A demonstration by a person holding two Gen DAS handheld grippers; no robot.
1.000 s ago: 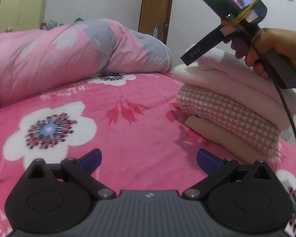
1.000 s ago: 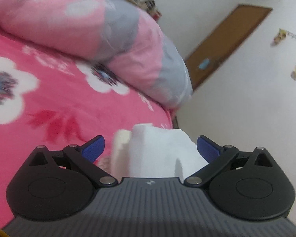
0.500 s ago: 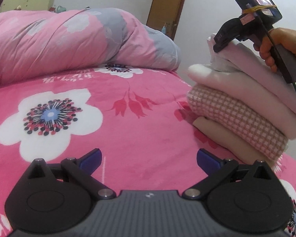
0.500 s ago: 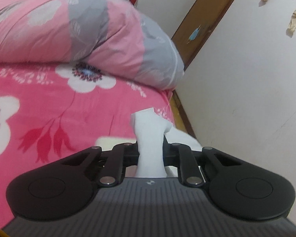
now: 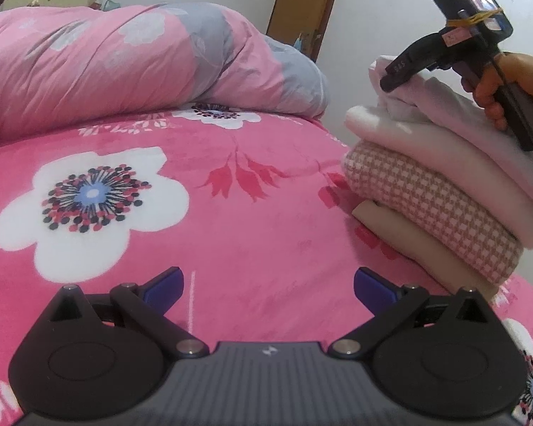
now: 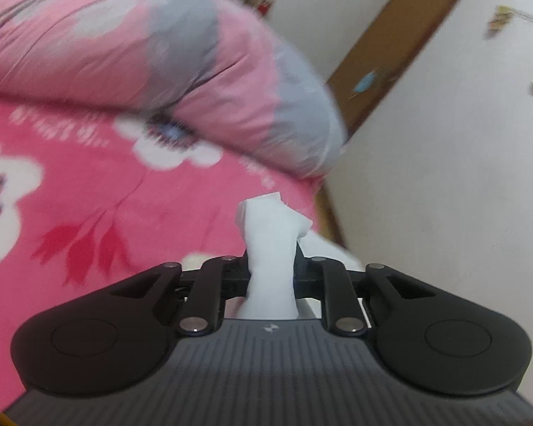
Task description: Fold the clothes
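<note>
While my left gripper (image 5: 268,285) hovers over the bed (image 5: 231,220) with its blue-tipped fingers (image 5: 163,284) spread wide and nothing between them, my right gripper (image 6: 270,269) is pinching a bunch of white cloth (image 6: 272,245). Its fingers are drawn close together with the cloth standing up between them, and they are easing apart slightly, though the cloth is still gripped.

From the left wrist view I see that the white cloth is the top pale pink-white garment (image 5: 426,103) of a stack of folded clothes (image 5: 444,191) at the right edge of the bed. Below it lie a thick cream piece, a pink-and-white checked piece and a beige piece at the bottom. The right gripper's black nose meets the top garment at its far corner, where the fabric is lifted into a small peak. A hand (image 5: 497,81) holds that gripper's handle.

The bed has a bright pink sheet with large white flowers. A rolled pink and grey quilt (image 5: 124,67) lies across the far side, near a brown door (image 5: 305,7).
</note>
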